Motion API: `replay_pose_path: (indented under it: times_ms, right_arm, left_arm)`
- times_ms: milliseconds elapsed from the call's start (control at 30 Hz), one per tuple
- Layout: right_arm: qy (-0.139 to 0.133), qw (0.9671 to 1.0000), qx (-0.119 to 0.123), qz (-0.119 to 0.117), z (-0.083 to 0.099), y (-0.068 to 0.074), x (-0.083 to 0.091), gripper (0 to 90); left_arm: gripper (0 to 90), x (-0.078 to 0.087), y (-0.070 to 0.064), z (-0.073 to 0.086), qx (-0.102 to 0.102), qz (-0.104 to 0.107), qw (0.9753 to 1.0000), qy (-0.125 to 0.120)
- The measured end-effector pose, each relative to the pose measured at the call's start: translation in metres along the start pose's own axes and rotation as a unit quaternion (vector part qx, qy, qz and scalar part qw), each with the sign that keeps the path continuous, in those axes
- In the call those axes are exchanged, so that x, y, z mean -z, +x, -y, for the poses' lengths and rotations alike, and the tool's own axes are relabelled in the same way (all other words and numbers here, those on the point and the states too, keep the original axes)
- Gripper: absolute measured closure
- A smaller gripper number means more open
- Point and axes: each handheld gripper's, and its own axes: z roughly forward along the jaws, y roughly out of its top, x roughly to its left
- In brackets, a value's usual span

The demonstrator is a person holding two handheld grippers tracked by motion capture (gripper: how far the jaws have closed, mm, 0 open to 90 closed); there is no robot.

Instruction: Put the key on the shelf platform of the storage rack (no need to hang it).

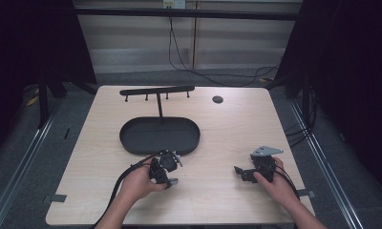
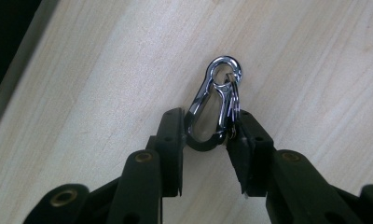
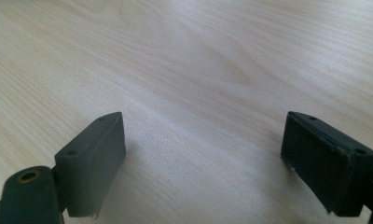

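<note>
From the high view, one wooden table carries one black oval tray with a hook rack behind it, and two grippers near the front edge. The left gripper view reveals the left gripper pinching one shiny clip with key rings. In the right gripper view, the right gripper gapes wide, holding nothing.

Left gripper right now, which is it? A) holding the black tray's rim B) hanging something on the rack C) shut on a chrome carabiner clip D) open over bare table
C: in the left gripper view the left gripper has its jaws closed on the bottom of the carabiner clip, above the wooden table.
</note>
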Motion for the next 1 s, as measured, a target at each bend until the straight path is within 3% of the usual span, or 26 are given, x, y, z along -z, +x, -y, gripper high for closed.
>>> replay_pose_path:
  times_ms: [300, 433, 800, 1000]
  right_arm:
    - [0.0, 1.0, 0.001, -0.001, 0.0, 0.0, 0.0, 13.1]
    - [-0.001, 1.0, 0.002, -0.001, 0.0, 0.0, 0.0, 13.1]
    - [-0.001, 1.0, 0.002, -0.001, 0.0, 0.0, 0.0, 13.1]
    - [-0.002, 1.0, 0.001, -0.001, 0.0, 0.0, 0.0, 13.1]
  left_arm:
    - [70.8, 0.0, 0.003, 0.001, 0.02, 0.01, 0.9997, -0.005]
    - [79.2, 0.005, 0.006, 0.001, 0.024, 0.012, 0.9996, -0.011]
    - [80.1, 0.007, 0.011, 0.001, 0.04, 0.029, 0.9988, -0.005]
    - [82.0, 0.008, 0.012, 0.001, 0.043, 0.021, 0.9989, 0.006]
